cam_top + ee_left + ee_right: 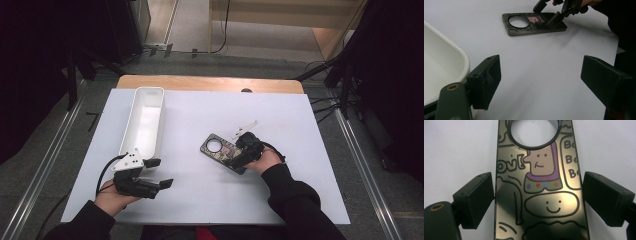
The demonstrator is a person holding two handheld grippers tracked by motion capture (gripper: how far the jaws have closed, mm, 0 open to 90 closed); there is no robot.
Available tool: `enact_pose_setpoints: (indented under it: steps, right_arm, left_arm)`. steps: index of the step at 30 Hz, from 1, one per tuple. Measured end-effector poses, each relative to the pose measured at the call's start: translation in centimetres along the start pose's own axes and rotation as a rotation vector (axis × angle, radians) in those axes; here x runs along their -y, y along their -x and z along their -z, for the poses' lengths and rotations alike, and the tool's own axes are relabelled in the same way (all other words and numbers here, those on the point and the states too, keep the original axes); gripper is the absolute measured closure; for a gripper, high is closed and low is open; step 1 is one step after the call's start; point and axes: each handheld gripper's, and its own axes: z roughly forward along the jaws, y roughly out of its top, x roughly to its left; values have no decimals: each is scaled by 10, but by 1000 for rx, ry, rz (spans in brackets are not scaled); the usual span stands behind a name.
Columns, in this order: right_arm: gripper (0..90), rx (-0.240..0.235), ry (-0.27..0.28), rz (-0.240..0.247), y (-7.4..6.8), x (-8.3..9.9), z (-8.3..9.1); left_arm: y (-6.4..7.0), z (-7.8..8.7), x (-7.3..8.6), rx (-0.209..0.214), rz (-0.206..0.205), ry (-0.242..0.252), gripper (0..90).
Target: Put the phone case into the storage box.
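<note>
Down at the near edge of the white table (210, 200), the left gripper (157, 173) rests in the person's hand, jaws spread wide on nothing, just beside the long white plastic tray (145, 120). Farther right, the right gripper (537, 192) straddles a flat, glossy dark cartoon-printed plate with a round hole (539, 202); its jaws flank both long edges, left one touching, right one just apart.

Long white tray (145, 120) lies lengthwise at the left of the white counter (210, 195); small clear plastic strip (246, 126) right of centre.
</note>
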Motion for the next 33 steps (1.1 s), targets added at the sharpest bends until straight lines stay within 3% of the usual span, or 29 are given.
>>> enact_pose_setpoints:
  steps: [1,12,33]
  right_arm:
    - [104,2,-6,17,0,1,-2]
    - [104,22,-4,12,-3,1,-3]
    - [104,88,12,68,-11,6,-6]
  left_arm:
    - [0,0,0,1,0,0,162]
    - [0,0,0,0,1,4,162]
    - [0,0,0,-2,4,4,161]
